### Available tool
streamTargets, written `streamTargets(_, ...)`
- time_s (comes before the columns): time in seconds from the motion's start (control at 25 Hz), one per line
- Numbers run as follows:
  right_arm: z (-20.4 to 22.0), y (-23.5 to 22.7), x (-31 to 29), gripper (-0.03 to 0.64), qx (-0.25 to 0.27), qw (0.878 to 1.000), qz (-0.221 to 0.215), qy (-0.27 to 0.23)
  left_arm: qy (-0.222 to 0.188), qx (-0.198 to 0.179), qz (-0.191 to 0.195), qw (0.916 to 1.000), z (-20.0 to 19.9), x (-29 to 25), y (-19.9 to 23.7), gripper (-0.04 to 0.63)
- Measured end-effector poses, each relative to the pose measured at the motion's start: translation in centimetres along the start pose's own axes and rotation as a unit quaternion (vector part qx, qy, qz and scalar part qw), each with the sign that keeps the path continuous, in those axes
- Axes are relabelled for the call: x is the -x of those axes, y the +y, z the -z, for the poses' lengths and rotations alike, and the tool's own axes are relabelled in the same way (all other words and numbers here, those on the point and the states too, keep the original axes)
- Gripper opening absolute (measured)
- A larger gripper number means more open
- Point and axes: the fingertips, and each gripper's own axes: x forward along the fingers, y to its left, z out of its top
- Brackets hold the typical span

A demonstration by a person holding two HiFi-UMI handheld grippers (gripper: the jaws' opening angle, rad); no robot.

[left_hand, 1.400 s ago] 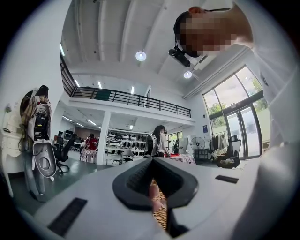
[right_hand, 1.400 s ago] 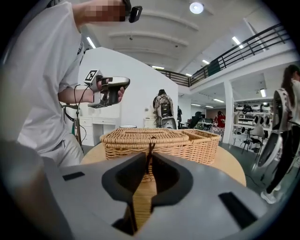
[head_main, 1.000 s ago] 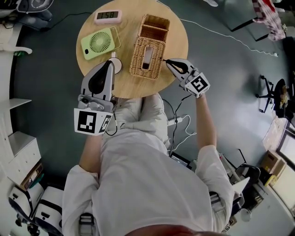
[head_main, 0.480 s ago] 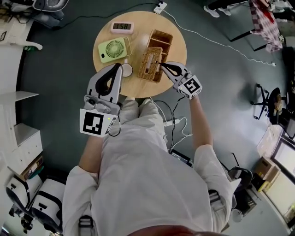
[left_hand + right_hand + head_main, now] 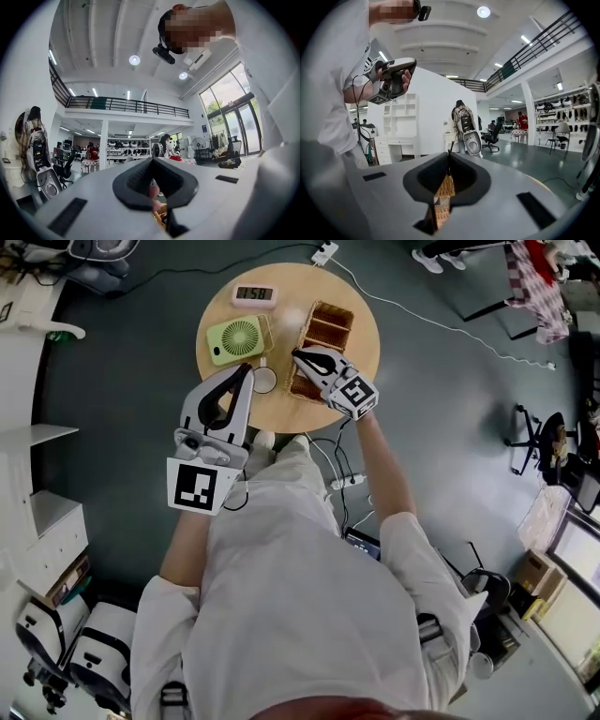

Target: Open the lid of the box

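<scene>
The round bench (image 5: pixel 366 334) at upper centre is coloured pale wood. A golden-brown woven wicker box (image 5: pixel 328 326), a pale green fan (image 5: pixel 238 339) and a pink clock (image 5: pixel 254 294) are seen. Black-and-white square markers are carried by the grey left gripper (image 5: pixel 247 371) and right gripper (image 5: pixel 298 354).

Woven wicker box (image 5: pixel 328 324) sits on round table (image 5: pixel 366 334), its lid (image 5: pixel 446 186) tilted up
</scene>
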Motion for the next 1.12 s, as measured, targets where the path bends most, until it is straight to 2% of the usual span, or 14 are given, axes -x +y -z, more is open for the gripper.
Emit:
streamTargets(0.24, 0.9, 1.1, -5.3, 0.016, -0.007, 1.000, -0.016, 0.023, -0.010, -0.008, -0.013, 0.9998, -0.9, 1.2, 1.5, -0.003)
streamTargets(0.36, 0.9, 1.5, -6.4, 0.028, -0.031, 0.999, -0.020, 0.037, -0.012, -0.009, -0.018, 0.9997, -1.3, 1.8, 2.1, -0.003)
streamTargets(0.4, 0.8, 1.5, -6.5, 0.105, -0.039, 0.998, -0.019, 0.042, -0.012, -0.010, -0.019, 0.9997, -1.4, 2.0, 2.2, -0.003)
streamTargets(0.44, 0.6, 1.6, -6.5, 0.152, -0.043, 0.998, -0.018, 0.045, -0.013, -0.010, -0.020, 0.9997, -1.5, 2.1, 2.2, -0.003)
streamTargets(0.52, 0.1, 1.8, -6.2, 0.172, -0.041, 0.998, -0.015, 0.051, -0.013, -0.012, -0.019, 0.9997, -1.7, 2.3, 2.2, -0.003)
streamTargets(0.64, -0.9, 1.8, -5.1, 0.252, -0.039, 0.998, -0.002, 0.056, -0.016, -0.008, -0.016, 0.9997, -1.9, 2.5, 2.0, -0.003)
streamTargets(0.84, -3.7, 1.6, -0.7, 0.262, -0.030, 0.997, 0.058, 0.044, -0.021, -0.004, -0.008, 0.9997, -2.5, 3.3, 2.1, -0.003)
streamTargets(0.92, -4.8, 1.5, 2.0, 0.236, -0.018, 0.994, 0.095, 0.048, -0.031, -0.012, -0.004, 0.9995, -2.9, 3.5, 2.3, -0.003)
streamTargets(0.96, -5.4, 1.5, 3.3, 0.161, -0.009, 0.992, 0.114, 0.051, -0.033, -0.014, -0.002, 0.9994, -3.1, 3.6, 2.4, -0.003)
streamTargets(1.0, -6.3, 1.9, 4.6, 0.049, -0.002, 0.991, 0.126, 0.050, -0.034, -0.015, 0.001, 0.9993, -3.3, 3.8, 2.5, -0.003)
streamTargets(1.04, -7.3, 2.7, 5.8, -0.002, 0.001, 0.991, 0.129, 0.042, -0.035, -0.015, 0.002, 0.9993, -3.5, 4.0, 2.6, -0.003)
streamTargets(1.12, -9.3, 4.9, 7.7, -0.003, 0.002, 0.991, 0.129, 0.022, -0.038, -0.013, 0.006, 0.9992, -3.7, 4.7, 2.5, -0.003)
